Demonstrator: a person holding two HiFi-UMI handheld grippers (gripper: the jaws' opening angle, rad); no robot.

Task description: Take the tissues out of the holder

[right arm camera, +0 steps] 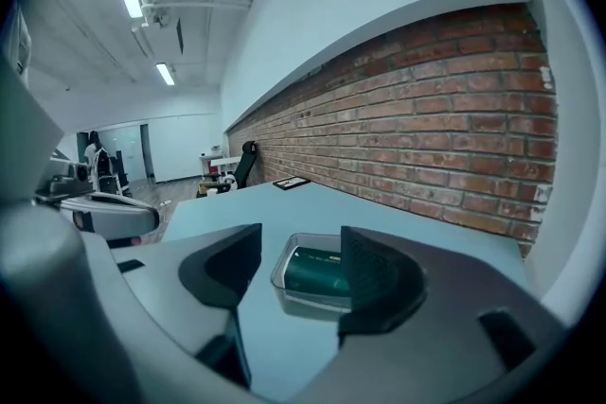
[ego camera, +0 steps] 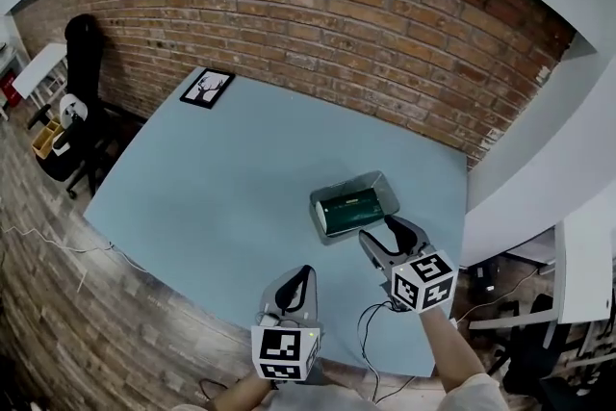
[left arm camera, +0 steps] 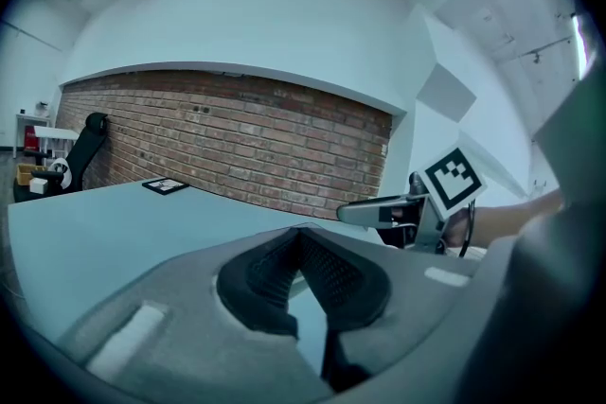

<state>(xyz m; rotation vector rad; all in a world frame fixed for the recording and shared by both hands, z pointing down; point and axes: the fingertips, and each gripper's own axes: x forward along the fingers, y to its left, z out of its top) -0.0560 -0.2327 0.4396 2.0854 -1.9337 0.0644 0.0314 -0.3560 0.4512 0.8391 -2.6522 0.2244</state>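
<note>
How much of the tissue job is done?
Nothing is out yet: the green tissue pack lies inside the clear holder. The right gripper is open and empty, pointed at the holder; the left gripper is shut, empty. Left to do: grip the pack and lift it out.

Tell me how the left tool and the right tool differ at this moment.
The left tool has its jaws together; the right tool has them apart. The right tool points at the clear holder with its green tissue pack, close ahead; the left tool is farther from it, by the near edge of the table. Both hold nothing.
</note>
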